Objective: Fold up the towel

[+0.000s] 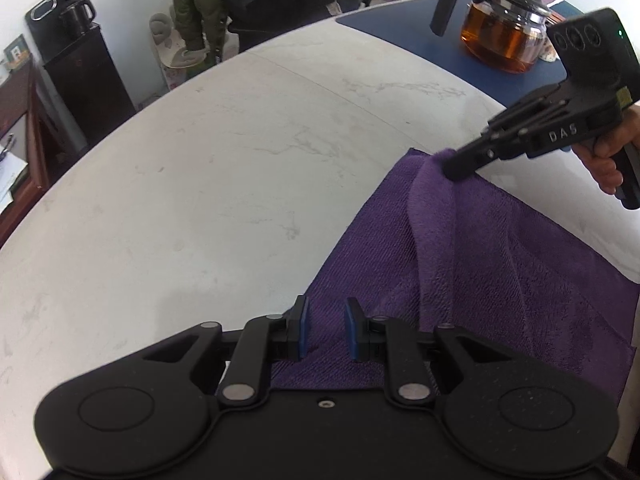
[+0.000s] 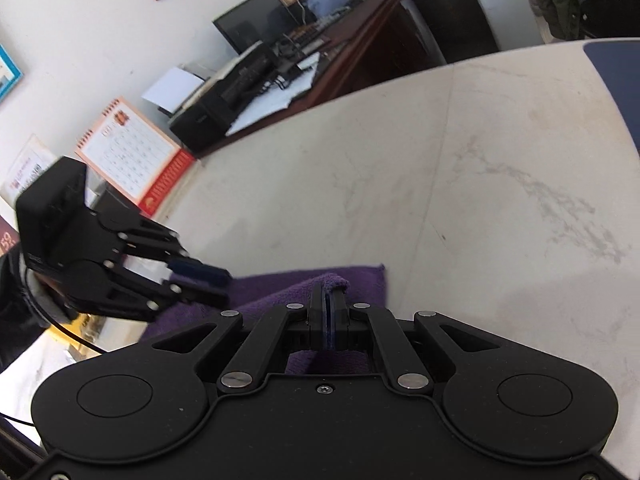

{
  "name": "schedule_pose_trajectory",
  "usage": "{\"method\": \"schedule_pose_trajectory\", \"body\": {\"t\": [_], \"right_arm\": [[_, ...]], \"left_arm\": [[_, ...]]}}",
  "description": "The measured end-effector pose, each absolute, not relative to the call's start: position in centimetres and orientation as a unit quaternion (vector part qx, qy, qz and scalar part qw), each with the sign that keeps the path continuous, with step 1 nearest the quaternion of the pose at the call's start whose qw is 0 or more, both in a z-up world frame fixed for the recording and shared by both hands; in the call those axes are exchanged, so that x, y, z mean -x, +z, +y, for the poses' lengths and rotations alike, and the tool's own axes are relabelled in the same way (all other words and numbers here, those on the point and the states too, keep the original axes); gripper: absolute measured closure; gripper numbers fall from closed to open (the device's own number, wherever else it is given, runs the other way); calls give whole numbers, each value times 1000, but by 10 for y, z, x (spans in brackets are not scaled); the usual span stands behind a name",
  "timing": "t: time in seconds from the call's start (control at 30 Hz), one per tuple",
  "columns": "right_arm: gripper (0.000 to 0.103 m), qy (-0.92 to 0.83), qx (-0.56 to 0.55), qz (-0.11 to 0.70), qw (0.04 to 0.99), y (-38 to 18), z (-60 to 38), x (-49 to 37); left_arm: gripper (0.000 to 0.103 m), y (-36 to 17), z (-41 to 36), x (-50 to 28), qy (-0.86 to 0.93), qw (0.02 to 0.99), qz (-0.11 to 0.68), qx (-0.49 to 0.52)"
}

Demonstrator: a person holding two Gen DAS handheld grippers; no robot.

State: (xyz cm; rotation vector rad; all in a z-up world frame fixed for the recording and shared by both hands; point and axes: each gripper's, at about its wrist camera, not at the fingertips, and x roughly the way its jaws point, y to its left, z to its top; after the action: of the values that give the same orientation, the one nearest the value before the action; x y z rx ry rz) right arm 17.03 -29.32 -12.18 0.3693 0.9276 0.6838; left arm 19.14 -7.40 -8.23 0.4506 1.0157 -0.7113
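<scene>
Left gripper (image 1: 325, 330): hovering at 6 o'clock of its own view, jaws standing slightly apart over the near edge of the purple towel (image 1: 500, 264), pinching nothing. The towel is lying on the white marbled surface (image 1: 200, 168), spreading toward 4 o'clock. Right gripper (image 1: 454, 168): sitting at 3 o'clock, jaws pressed together and pinching the towel's raised far corner. Glass teapot (image 1: 500, 36): standing at 1 o'clock, well apart.
</scene>
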Motion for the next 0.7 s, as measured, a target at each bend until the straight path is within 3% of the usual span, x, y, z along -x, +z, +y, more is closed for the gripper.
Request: {"method": "schedule_pose_trajectory", "body": {"t": [0.07,0.2,0.47,0.7], "right_arm": [[97,319,-166,441,823,-119,-294,-167],[79,299,-132,445,834,-106,-300,-159],[78,329,-54,388,859,-49,-287,-162],[79,476,108,373,789,-52,-165,-176]], "left_arm": [[86,-79,-67,-188,-318,799,468,-203],[85,-69,-51,-171,-281,819,462,-191],[85,-62,-48,-122,-278,829,457,-160],[85,-78,-52,-103,-280,822,477,-137]]}}
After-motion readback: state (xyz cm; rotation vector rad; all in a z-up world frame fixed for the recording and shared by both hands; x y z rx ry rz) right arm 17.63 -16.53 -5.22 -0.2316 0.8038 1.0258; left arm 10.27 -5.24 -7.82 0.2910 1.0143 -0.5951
